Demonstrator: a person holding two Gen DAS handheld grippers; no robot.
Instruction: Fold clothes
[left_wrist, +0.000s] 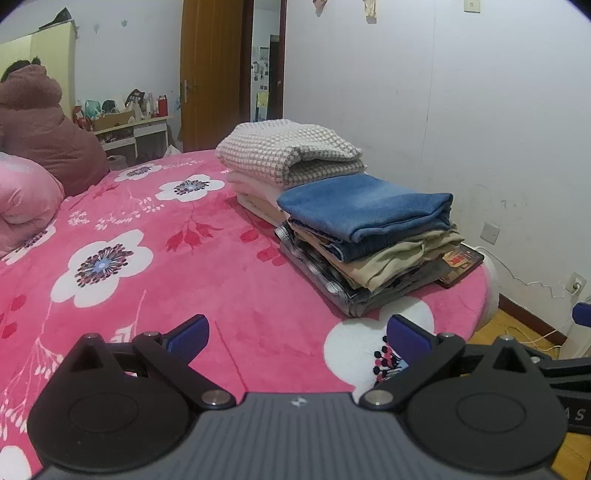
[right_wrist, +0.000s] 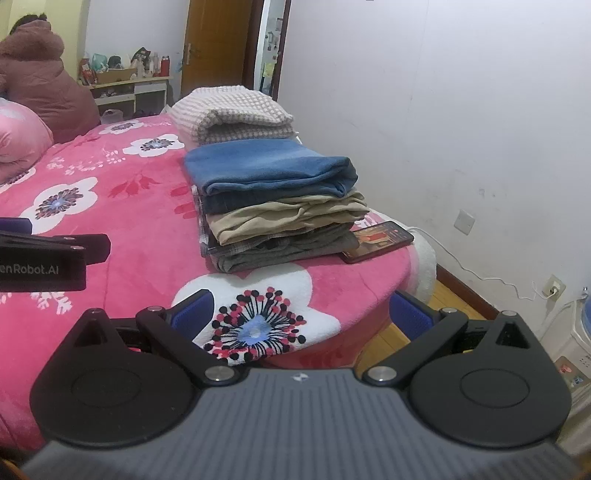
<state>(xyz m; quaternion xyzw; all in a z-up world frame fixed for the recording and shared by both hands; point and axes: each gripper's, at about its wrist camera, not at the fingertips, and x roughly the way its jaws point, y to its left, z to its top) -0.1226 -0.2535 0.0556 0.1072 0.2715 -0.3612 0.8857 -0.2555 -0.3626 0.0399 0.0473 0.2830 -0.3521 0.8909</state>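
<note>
A stack of folded clothes sits at the bed's far right corner, topped by folded blue jeans (left_wrist: 364, 205) (right_wrist: 269, 166) over beige and grey garments. Behind it lies a second pile topped by a checked knit sweater (left_wrist: 286, 149) (right_wrist: 231, 110). My left gripper (left_wrist: 297, 332) is open and empty above the pink floral bedspread (left_wrist: 147, 240), short of the stack. My right gripper (right_wrist: 301, 312) is open and empty over the bed's near corner, in front of the stack. The left gripper's body (right_wrist: 44, 254) shows at the left edge of the right wrist view.
A phone (left_wrist: 461, 260) (right_wrist: 380, 240) lies on the bed beside the stack. A pink quilt (left_wrist: 26, 199) and a brown padded coat (left_wrist: 48, 129) sit at the bed's far left. The white wall (left_wrist: 461, 110) runs along the right, with sockets and cables (right_wrist: 550, 288) above the wooden floor.
</note>
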